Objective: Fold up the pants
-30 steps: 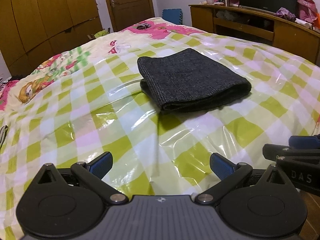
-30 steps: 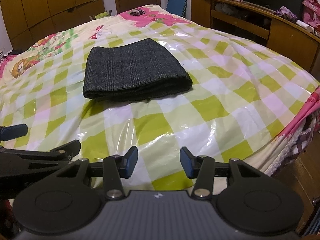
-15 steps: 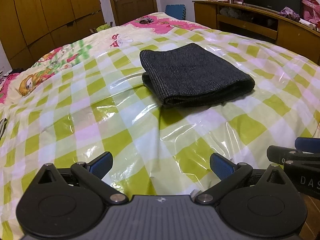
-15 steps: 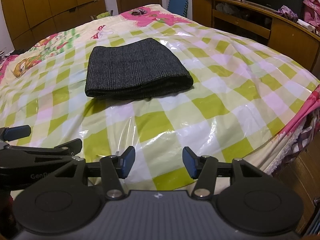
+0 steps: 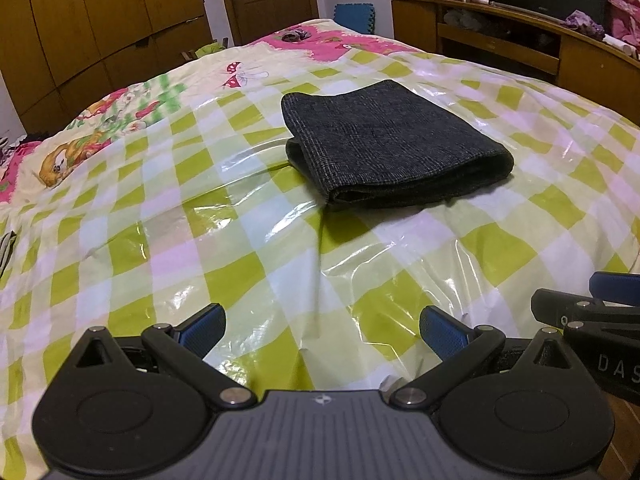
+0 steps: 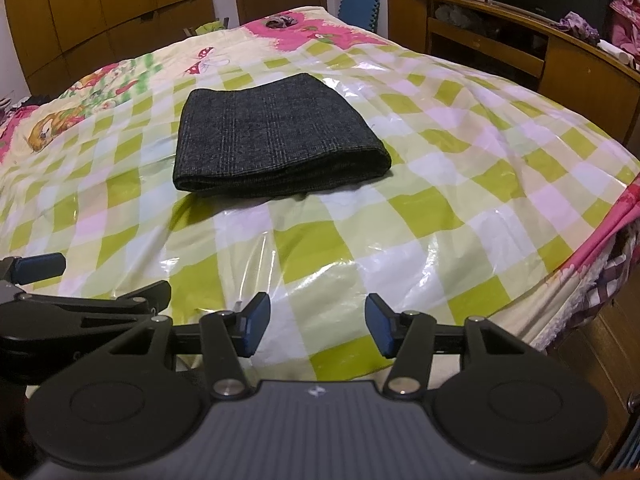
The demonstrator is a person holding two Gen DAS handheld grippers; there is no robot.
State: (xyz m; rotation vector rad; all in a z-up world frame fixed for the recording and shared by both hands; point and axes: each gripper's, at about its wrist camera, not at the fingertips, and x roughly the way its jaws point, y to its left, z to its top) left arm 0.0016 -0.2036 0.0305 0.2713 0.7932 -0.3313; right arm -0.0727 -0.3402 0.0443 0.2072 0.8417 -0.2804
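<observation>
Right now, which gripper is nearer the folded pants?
Hard to call; roughly equal. Left gripper sits back from the folded pants, which lie ahead to its right. Right gripper sits back too, pants ahead to its left. Neither touches.

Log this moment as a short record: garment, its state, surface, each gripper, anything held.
garment: dark grey pants
state: folded into a compact rectangle, lying flat
surface: bed under a green-checked plastic cover
left gripper: open, empty, over the cover short of the pants
right gripper: open, empty, jaws narrower than the left's
held: nothing
background: wooden desk beyond the bed
</observation>
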